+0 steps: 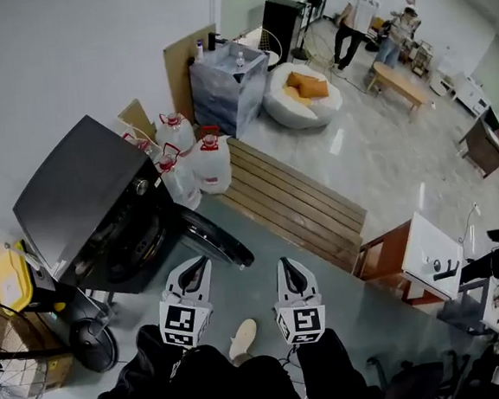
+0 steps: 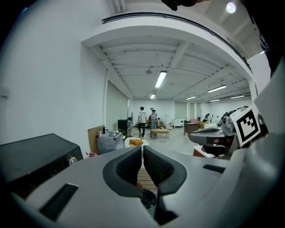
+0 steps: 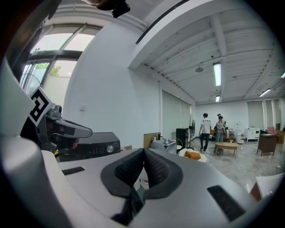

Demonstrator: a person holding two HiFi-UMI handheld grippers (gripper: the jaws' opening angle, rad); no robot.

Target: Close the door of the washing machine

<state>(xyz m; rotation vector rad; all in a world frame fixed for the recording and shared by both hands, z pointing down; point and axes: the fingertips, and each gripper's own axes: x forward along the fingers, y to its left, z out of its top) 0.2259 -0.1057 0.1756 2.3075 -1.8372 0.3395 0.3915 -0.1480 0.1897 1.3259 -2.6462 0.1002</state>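
A black washing machine (image 1: 89, 204) stands at the left in the head view, its round door (image 1: 215, 234) swung open toward me. The machine's top and control knob show in the left gripper view (image 2: 38, 156) and the right gripper view (image 3: 91, 146). My left gripper (image 1: 196, 266) hangs just below the open door's edge, close to it, jaws shut with nothing between them (image 2: 142, 149). My right gripper (image 1: 287, 266) is to the right of the door, apart from it, also shut and empty (image 3: 144, 152). Both point roughly level into the room.
Several water jugs (image 1: 196, 160) stand by the machine. A wooden slatted bench (image 1: 297, 199) lies beyond the door. A fan (image 1: 16, 362) sits at lower left. A white side table (image 1: 428, 257) is at right. People (image 1: 359, 15) stand far off.
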